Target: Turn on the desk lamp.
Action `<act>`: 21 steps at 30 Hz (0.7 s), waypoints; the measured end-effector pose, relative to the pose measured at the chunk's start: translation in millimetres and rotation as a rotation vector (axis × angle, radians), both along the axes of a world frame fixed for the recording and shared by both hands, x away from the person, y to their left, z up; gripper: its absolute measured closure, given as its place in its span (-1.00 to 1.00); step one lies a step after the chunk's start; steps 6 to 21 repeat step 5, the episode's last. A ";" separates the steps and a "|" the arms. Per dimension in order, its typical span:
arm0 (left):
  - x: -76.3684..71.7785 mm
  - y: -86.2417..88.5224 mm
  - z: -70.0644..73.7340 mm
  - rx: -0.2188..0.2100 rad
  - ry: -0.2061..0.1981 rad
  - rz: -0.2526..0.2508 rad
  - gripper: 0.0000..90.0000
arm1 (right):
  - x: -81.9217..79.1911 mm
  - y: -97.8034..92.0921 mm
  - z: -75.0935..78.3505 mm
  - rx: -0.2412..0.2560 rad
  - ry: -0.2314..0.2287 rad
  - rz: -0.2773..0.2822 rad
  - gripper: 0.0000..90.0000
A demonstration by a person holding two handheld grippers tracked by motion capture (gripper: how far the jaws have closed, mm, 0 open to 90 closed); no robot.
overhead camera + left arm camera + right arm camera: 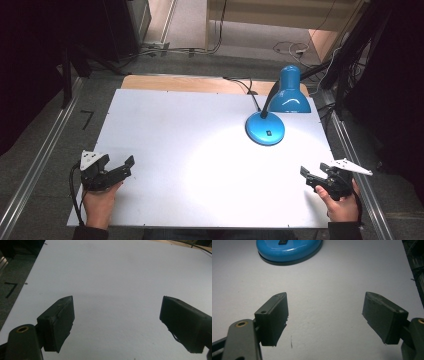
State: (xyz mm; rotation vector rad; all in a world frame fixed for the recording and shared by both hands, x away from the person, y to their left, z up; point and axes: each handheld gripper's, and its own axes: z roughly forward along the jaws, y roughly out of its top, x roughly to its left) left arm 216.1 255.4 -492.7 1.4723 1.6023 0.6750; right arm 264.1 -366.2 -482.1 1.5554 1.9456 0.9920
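Blue glossy lamp [272,112] stands lit; left gripper [122,167] and right gripper [311,176] gape.

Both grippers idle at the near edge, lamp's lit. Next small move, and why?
Probably ease the right gripper forward toward the round base of the blue desk lamp. Its jaws stand open with nothing between them, and it is the nearer one; the right gripper view shows the black switch on that base ahead. The left gripper sits far across the white table.
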 end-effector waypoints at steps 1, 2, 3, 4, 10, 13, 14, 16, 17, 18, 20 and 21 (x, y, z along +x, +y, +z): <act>0.0 -0.2 0.1 0.001 0.001 0.001 -0.71 | -0.8 -0.6 -0.1 0.002 0.002 -0.004 -0.58; -0.1 -0.2 0.0 0.000 0.001 0.001 -0.71 | -1.2 -1.4 -0.2 0.005 0.002 -0.003 -0.58; 0.0 -0.1 -0.1 -0.002 0.000 -0.001 -0.71 | -1.4 -2.1 -0.5 0.003 -0.001 0.000 -0.58; 0.1 0.1 -0.1 -0.001 0.000 -0.001 -0.71 | -1.8 -2.3 -0.7 0.003 0.003 -0.003 -0.58; 0.2 0.3 -0.1 -0.001 0.000 -0.001 -0.71 | -1.9 -2.6 -1.2 0.001 0.006 -0.002 -0.58; 0.2 0.3 -0.1 -0.001 0.000 -0.001 -0.71 | -1.9 -2.6 -1.2 0.001 0.006 -0.002 -0.58; 0.2 0.3 -0.1 -0.001 0.000 -0.001 -0.71 | -1.9 -2.6 -1.2 0.001 0.006 -0.002 -0.58; 0.2 0.3 -0.1 -0.001 0.000 -0.001 -0.71 | -1.9 -2.6 -1.2 0.001 0.006 -0.002 -0.58; 0.2 0.3 -0.1 -0.001 0.000 -0.001 -0.71 | -1.9 -2.6 -1.2 0.001 0.006 -0.002 -0.58; 0.2 0.3 -0.1 -0.001 0.000 -0.001 -0.71 | -1.9 -2.6 -1.2 0.001 0.006 -0.002 -0.58; 0.2 0.3 -0.1 -0.001 0.000 -0.001 -0.71 | -1.9 -2.6 -1.2 0.001 0.006 -0.002 -0.58; 0.2 0.3 -0.1 -0.001 0.000 -0.001 -0.71 | -1.9 -2.6 -1.2 0.001 0.006 -0.002 -0.58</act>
